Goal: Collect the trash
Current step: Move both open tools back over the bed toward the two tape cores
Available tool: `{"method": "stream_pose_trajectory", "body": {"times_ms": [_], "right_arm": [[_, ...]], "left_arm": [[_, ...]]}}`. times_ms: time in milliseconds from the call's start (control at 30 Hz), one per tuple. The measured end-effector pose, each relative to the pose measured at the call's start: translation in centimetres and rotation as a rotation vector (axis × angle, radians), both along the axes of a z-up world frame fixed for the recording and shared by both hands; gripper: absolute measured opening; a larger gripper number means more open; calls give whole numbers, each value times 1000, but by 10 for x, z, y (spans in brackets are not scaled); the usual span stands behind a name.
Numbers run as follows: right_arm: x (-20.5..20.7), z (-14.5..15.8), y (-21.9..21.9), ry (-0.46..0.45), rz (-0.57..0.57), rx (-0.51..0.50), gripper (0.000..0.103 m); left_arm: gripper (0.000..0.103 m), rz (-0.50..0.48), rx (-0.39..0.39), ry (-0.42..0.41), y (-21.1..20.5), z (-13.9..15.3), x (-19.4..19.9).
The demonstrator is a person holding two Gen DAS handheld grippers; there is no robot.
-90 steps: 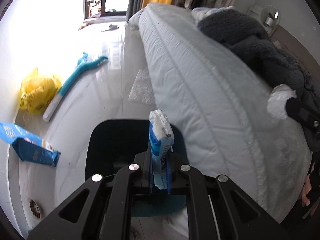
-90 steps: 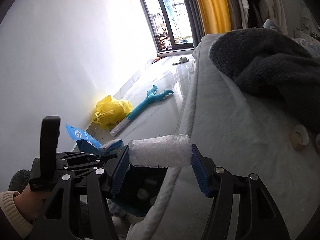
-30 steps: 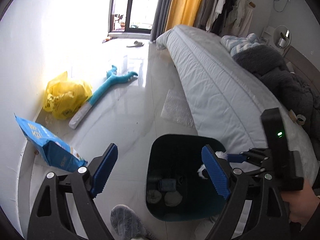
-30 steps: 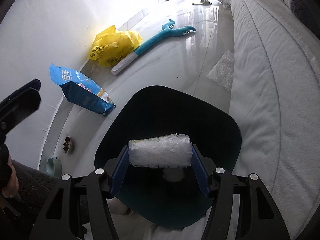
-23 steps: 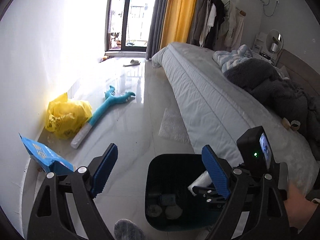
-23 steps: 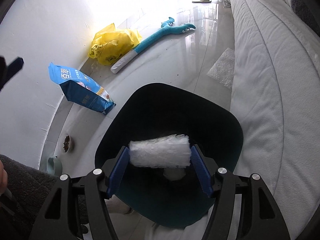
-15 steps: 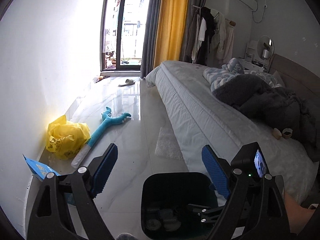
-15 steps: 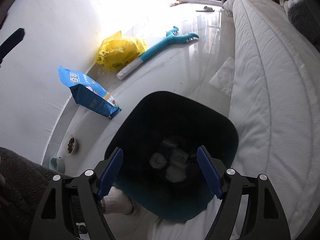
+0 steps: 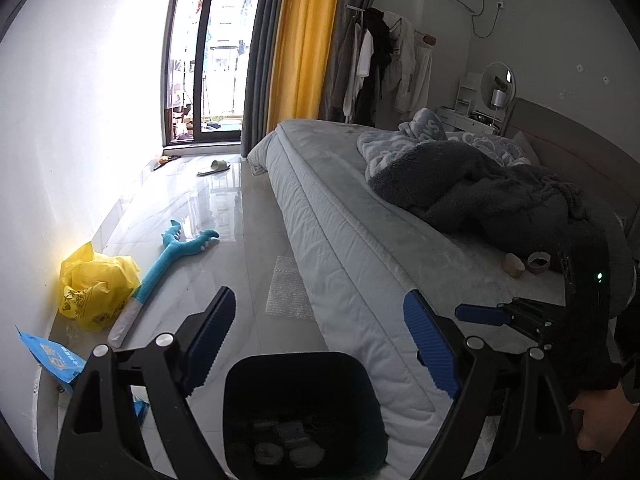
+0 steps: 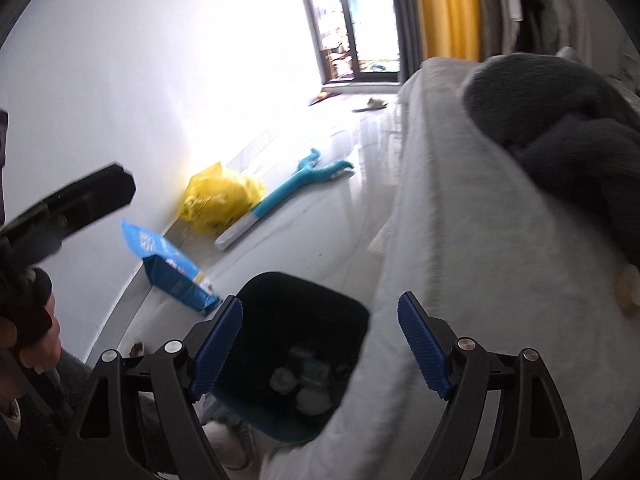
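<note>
A dark teal trash bin (image 9: 360, 384) stands on the floor beside the bed, with several pieces of trash at its bottom (image 9: 288, 446). It also shows in the right wrist view (image 10: 352, 320). My left gripper (image 9: 320, 340) is open and empty above the bin. My right gripper (image 10: 320, 340) is open and empty, above the bin and the bed edge. A sheet of bubble wrap (image 9: 286, 292) lies on the floor by the bed. Two tape rolls (image 9: 526, 264) lie on the bed.
A bed (image 9: 360, 248) with a dark grey blanket (image 9: 480, 188) fills the right. On the floor along the left wall lie a yellow plastic bag (image 9: 94, 288), a blue toy stick (image 9: 176, 256) and a blue snack bag (image 10: 168, 272). A slipper (image 9: 214, 167) lies near the window.
My right gripper opened and dropped the bubble-wrap roll into the bin, then lifted and tilted up. My left gripper, open since one second ago, also rose and tilted toward the room.
</note>
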State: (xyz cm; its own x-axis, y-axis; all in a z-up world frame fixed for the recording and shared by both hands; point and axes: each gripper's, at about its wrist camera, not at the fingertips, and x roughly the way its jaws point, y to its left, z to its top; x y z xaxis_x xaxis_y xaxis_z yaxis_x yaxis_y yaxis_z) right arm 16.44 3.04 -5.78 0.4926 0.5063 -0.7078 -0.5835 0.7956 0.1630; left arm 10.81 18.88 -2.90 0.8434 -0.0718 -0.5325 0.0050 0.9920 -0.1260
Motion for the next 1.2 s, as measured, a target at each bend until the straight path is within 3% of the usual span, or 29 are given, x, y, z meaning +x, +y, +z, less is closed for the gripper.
{"method": "stream_pose_trajectory", "body": {"times_ms": [500, 700, 1200], "right_arm": [[15, 30, -119, -125, -214, -63, 82], [14, 33, -150, -142, -249, -89, 82], [27, 33, -217, -174, -284, -191, 83]], "left_arm": [[91, -179, -1, 24, -107, 5, 37], [91, -213, -66, 69, -131, 0, 53], [91, -296, -92, 120, -192, -9, 84]]}}
